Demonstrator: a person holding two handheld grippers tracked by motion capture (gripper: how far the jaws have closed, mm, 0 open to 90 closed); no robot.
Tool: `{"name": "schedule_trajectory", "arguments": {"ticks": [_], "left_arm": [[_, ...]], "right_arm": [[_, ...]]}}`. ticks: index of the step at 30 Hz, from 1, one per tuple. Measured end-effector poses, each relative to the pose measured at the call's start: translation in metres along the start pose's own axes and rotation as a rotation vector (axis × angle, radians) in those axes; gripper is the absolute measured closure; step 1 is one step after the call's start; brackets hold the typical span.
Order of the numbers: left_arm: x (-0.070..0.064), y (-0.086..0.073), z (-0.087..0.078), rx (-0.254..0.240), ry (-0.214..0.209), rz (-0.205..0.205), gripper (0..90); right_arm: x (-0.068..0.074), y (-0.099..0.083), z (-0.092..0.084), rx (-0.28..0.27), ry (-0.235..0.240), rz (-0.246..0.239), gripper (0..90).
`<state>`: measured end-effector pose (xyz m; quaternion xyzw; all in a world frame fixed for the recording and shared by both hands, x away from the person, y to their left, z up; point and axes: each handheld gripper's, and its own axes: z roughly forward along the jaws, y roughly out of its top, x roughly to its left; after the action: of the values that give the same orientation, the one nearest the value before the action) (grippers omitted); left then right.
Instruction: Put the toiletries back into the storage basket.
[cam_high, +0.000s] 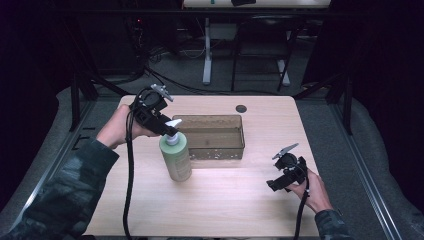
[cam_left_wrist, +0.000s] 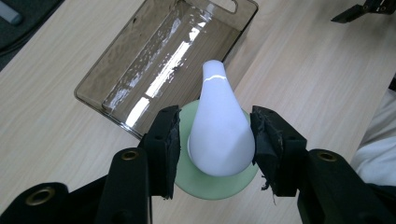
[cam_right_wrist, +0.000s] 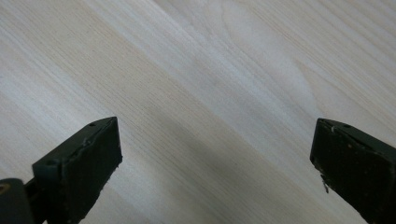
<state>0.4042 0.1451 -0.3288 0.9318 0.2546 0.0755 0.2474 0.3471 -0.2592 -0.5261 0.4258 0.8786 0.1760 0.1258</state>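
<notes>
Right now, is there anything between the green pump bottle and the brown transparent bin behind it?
Nothing visible stands between them. The green pump bottle stands upright on the table just in front of the brown bin's near left corner, and the bin looks empty. The left gripper has its jaws at both sides of the white pump head.

Bottle (cam_high: 175, 156) on table (cam_high: 225, 200) – just left-front of bin (cam_high: 215, 137), perhaps touching.

The right gripper (cam_right_wrist: 212, 163) hangs over bare pale wood, its two black jaws spread wide apart with nothing between them. The table (cam_right_wrist: 224, 70) runs its grain diagonally across the view, and a soft dark shadow (cam_right_wrist: 196, 140) lies across the boards between the jaws. The right pad (cam_right_wrist: 355, 168) shows frayed, chipped edges.
</notes>
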Motion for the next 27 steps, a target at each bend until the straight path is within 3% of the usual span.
{"name": "schedule_trajectory", "arguments": {"ticks": [5, 8, 15, 27], "left_arm": [[-0.002, 0.005, 0.005, 0.05, 0.002, 0.01, 58.7], [-0.003, 0.006, 0.006, 0.056, 0.001, 0.015, 62.2], [-0.004, 0.01, 0.006, 0.093, 0.003, 0.046, 62.8], [-0.004, 0.015, 0.006, 0.142, 0.019, 0.063, 62.9]], "right_arm": [[0.0, 0.0, 0.0, 0.0, -0.002, -0.003, 1.6], [0.0, 0.0, -0.001, -0.001, 0.003, 0.0, 1.6], [0.001, 0.0, 0.0, -0.001, 0.005, 0.005, 1.5], [0.0, 0.0, 0.0, 0.001, -0.004, -0.003, 1.5]]}}
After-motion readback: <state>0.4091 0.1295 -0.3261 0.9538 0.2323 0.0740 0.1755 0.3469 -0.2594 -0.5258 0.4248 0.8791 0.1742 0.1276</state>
